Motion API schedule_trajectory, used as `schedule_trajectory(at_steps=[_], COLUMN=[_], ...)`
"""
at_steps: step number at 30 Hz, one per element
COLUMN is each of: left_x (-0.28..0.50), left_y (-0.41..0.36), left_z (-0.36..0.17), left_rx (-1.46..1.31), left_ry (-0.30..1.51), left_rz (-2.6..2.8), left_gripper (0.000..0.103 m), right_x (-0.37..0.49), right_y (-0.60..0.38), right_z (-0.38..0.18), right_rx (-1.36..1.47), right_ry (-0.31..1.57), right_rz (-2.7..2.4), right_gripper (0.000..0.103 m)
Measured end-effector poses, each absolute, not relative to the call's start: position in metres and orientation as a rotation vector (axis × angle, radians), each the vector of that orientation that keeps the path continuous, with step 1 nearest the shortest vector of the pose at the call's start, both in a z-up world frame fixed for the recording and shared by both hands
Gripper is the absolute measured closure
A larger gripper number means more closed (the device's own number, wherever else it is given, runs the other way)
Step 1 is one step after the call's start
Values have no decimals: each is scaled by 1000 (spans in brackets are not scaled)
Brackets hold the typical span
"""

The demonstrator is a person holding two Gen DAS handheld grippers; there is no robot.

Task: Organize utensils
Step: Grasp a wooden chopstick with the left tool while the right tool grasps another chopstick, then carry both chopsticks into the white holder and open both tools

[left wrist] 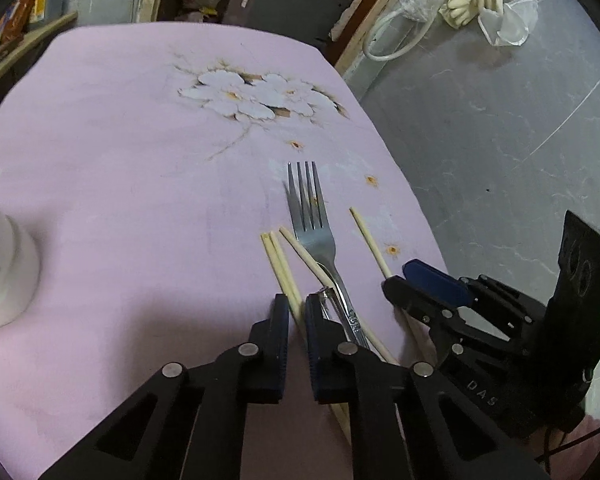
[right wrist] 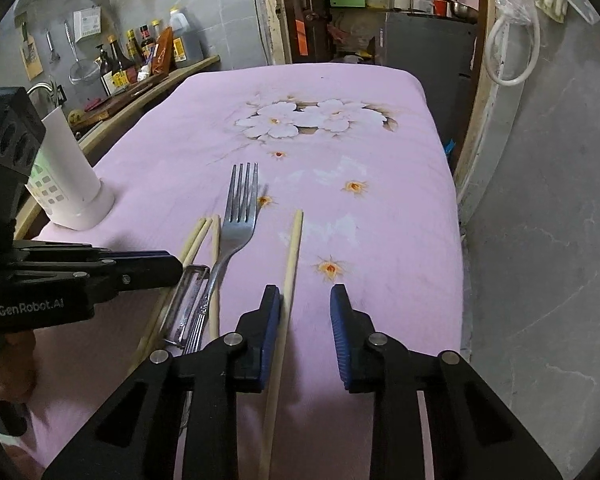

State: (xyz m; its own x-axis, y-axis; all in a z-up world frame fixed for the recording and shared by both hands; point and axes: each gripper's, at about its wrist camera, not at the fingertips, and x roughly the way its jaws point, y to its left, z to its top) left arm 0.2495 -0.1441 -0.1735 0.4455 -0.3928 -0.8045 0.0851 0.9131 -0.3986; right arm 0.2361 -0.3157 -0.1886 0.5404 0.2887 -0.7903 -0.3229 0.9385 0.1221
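On the pink flowered cloth lie a steel fork (left wrist: 312,232) (right wrist: 240,216), several pale chopsticks and a shiny metal utensil (right wrist: 188,300) beside the fork's handle. My left gripper (left wrist: 296,304) (right wrist: 178,268) is shut on a pair of chopsticks (left wrist: 278,260) (right wrist: 198,236) that runs through its narrow gap. A third chopstick (left wrist: 300,252) lies partly under the fork. My right gripper (right wrist: 306,294) (left wrist: 398,276) stands open around a single chopstick (right wrist: 292,256) (left wrist: 370,240). That stick rests against the left pad, and the right pad is well clear of it.
A white perforated utensil holder (right wrist: 72,172) (left wrist: 4,272) stands upright at the table's left side. The table's right edge (right wrist: 448,184) drops to a grey floor. A counter with bottles (right wrist: 140,60) lies beyond the left edge. A hand (right wrist: 8,360) holds the left gripper's handle.
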Motion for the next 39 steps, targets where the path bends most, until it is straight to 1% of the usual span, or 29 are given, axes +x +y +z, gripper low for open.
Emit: schedule_trajectory(at_steps=[5, 10, 19, 24, 31, 32, 34, 35, 39], left_x=[256, 262, 268, 265, 253, 252, 247, 245, 236], left_y=[-136, -143, -146, -143, -129, -127, -122, -121, -113], left_z=[-180, -178, -175, -171, -159, -157, -151, -148, -132], left_rx=[-412, -381, -348, -359, -398, -398, -403, -402, -405], left_ry=[1106, 1127, 1138, 1143, 1095, 1088, 1072, 1066, 1021], left_rz=[-328, -324, -321, -301, -285, -282, -278, -273, -251], left_gripper=[93, 92, 94, 95, 95, 95, 95, 95, 96], right_x=[241, 251, 268, 277, 287, 288, 288, 290, 291], right_y=[-317, -314, -305, -299, -292, -291, -287, -287, -294], right_z=[-190, -190, -190, -189, -188, -188, -188, -188, -187], right_rx=[-10, -2, -29, -43, -30, -39, -59, -49, 53], right_ry=[943, 960, 991, 1041, 1116, 1122, 1130, 1137, 1155], right_rz=[370, 384, 411, 406, 368, 360, 348, 351, 365], right_gripper=[80, 80, 80, 80, 79, 81, 90, 98, 99])
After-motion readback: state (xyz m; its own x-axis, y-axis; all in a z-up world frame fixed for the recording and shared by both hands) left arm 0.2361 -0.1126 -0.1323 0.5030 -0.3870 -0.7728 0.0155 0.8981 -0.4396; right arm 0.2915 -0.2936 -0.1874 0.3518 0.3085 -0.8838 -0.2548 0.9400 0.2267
